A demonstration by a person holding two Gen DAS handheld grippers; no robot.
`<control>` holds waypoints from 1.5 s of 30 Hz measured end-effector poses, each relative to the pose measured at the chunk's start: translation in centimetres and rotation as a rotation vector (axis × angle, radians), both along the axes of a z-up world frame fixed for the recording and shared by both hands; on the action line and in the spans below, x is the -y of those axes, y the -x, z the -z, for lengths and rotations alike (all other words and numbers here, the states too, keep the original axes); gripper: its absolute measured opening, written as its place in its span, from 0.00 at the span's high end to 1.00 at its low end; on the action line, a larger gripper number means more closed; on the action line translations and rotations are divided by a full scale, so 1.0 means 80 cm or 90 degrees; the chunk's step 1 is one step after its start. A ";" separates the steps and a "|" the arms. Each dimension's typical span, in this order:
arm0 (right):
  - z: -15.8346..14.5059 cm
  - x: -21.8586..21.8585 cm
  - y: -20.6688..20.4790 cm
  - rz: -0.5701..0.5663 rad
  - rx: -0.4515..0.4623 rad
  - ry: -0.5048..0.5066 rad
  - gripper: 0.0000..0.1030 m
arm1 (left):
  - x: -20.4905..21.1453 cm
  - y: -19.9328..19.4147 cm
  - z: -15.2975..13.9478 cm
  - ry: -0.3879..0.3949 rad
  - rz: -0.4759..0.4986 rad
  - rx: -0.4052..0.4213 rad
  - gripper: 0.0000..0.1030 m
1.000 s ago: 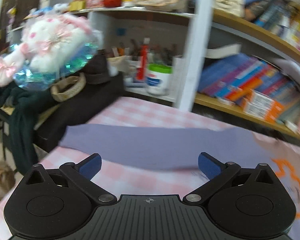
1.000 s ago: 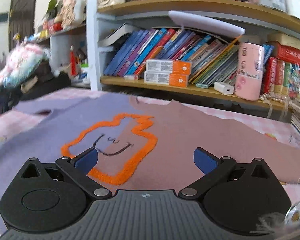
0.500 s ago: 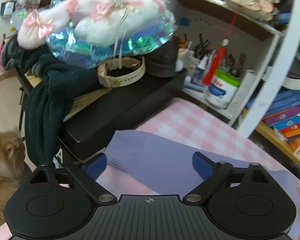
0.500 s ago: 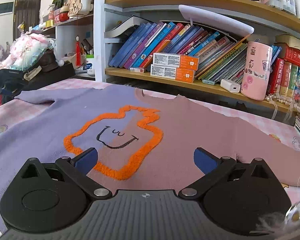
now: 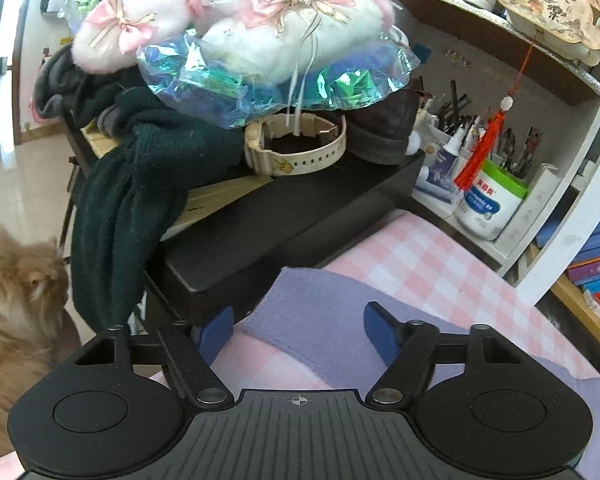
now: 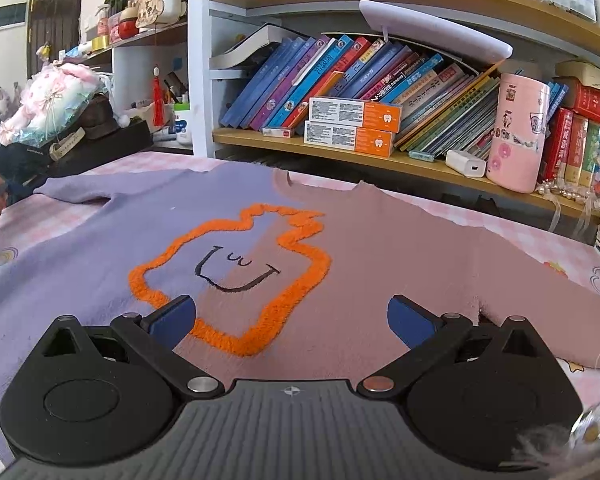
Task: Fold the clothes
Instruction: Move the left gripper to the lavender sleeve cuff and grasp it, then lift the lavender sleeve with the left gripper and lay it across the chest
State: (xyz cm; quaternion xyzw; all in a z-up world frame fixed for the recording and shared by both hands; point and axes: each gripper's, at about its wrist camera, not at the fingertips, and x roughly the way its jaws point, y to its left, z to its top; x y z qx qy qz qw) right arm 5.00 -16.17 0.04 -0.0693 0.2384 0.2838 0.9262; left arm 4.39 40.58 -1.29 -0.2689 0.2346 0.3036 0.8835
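Closing our left gripper (image 5: 298,330) around one sweater (image 6: 340,240) sleeve (image 5: 320,312) at the table (image 5: 420,252) corner, pads not yet touching, right gripper (image 6: 291,316) released above its chest.

Lilac-and-mauve sweater (image 6: 380,248) spread flat

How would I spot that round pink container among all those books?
Look at the wooden bookshelf behind the sweater. On its lower board, right of the leaning books, stands the pink canister. It alone is upright, round, pale pink and sticker-covered, beside a small white charger.

Sweater (image 6: 380,248) flat on pink-checked table (image 5: 416,256)
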 end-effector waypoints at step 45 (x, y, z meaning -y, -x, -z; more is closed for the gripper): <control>0.010 0.045 -0.002 0.044 -0.067 -0.025 0.00 | 0.253 -0.088 -0.162 -0.009 0.415 0.235 0.97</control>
